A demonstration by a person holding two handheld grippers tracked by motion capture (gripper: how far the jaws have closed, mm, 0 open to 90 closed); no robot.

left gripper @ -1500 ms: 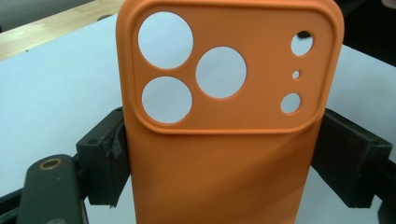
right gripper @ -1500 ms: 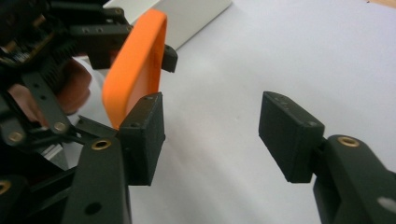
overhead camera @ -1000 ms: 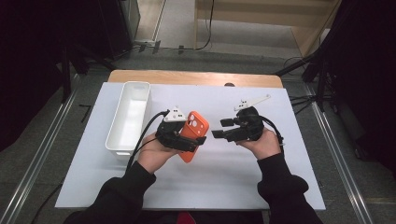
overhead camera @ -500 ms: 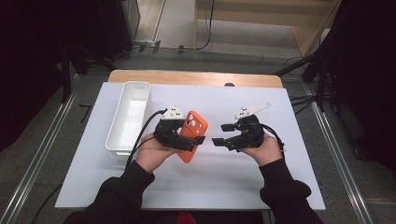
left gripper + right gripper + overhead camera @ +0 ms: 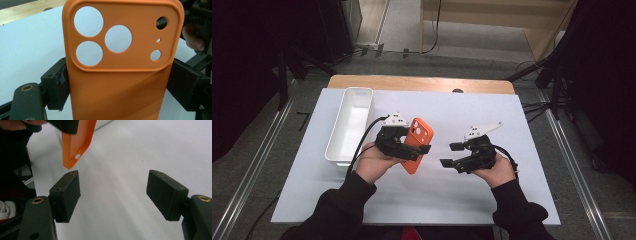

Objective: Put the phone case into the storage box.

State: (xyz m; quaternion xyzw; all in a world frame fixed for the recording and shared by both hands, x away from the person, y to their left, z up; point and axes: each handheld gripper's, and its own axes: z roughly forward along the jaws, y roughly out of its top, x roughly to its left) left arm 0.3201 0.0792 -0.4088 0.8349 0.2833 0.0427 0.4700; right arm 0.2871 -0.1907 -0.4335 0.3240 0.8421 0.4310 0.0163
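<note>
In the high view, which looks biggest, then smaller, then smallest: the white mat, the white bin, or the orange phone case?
1. White mat, by far the biggest.
2. White bin.
3. Orange phone case, smallest. It is held up off the mat in the left gripper, nearer the camera, so it may look a bit bigger than it is.

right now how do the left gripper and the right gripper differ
The left gripper is shut on the orange phone case, its jaws pressing the case's two long edges; the right gripper is open and holds nothing. The left gripper sits close beside the white bin; the right gripper is farther from the bin, over bare white table. Both are black, hand-held and above the table, with jaws pointing toward each other.
</note>
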